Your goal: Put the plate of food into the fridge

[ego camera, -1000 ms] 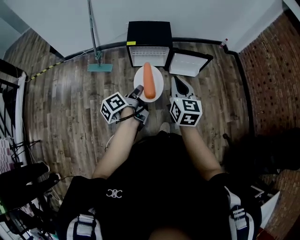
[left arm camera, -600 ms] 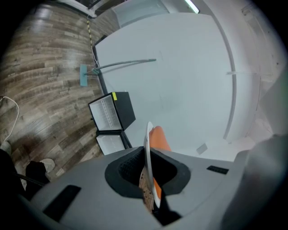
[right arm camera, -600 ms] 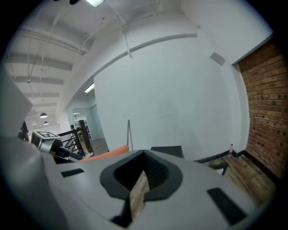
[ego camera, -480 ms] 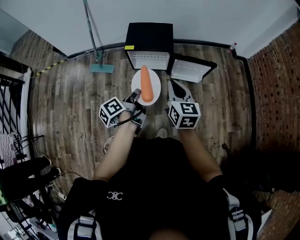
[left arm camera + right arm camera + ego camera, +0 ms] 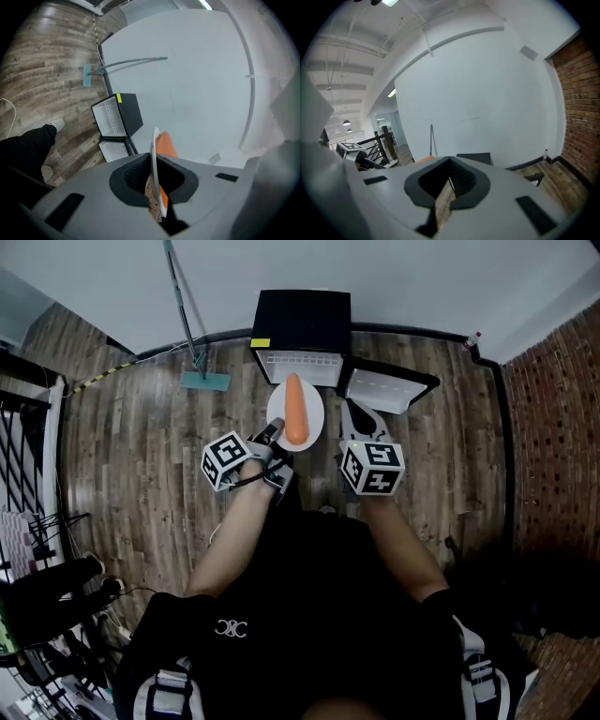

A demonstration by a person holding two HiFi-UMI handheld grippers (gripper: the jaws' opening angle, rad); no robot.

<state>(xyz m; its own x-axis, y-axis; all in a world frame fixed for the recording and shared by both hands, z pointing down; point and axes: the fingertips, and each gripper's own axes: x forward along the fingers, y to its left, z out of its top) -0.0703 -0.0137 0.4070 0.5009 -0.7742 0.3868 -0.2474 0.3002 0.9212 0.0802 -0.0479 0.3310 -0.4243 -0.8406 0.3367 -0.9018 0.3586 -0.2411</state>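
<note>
White and round, the plate (image 5: 311,407) sits in the upper middle of the head view. It carries one long orange piece of food (image 5: 296,409), thick at the lower end and tapering to a blunt tip at the top. The food lies along the plate's middle and reaches almost from rim to rim.

The left tool (image 5: 275,430) grips the plate by its lower left rim and holds it above the wooden floor (image 5: 141,446). In the left gripper view the plate (image 5: 153,150) shows edge-on as a thin white line clamped between the dark pads of that tool (image 5: 154,180). The orange food (image 5: 165,143) rises on the right side of that line.

The right tool (image 5: 358,413) is just right of the plate and apart from it. In the right gripper view its jaws (image 5: 449,185) stand nearly together with nothing held, and only a sliver of floor shows through them.

Directly above the plate in the head view stands a small black fridge (image 5: 302,313) against the pale wall. Its white inside faces the plate, and its door (image 5: 389,388) is swung open to the right. The plate's top rim overlaps the fridge opening in the picture, though I cannot tell whether it is inside. In the left gripper view the fridge (image 5: 126,112) appears left of centre.

A mop (image 5: 204,381) with a teal head leans at the upper left.
</note>
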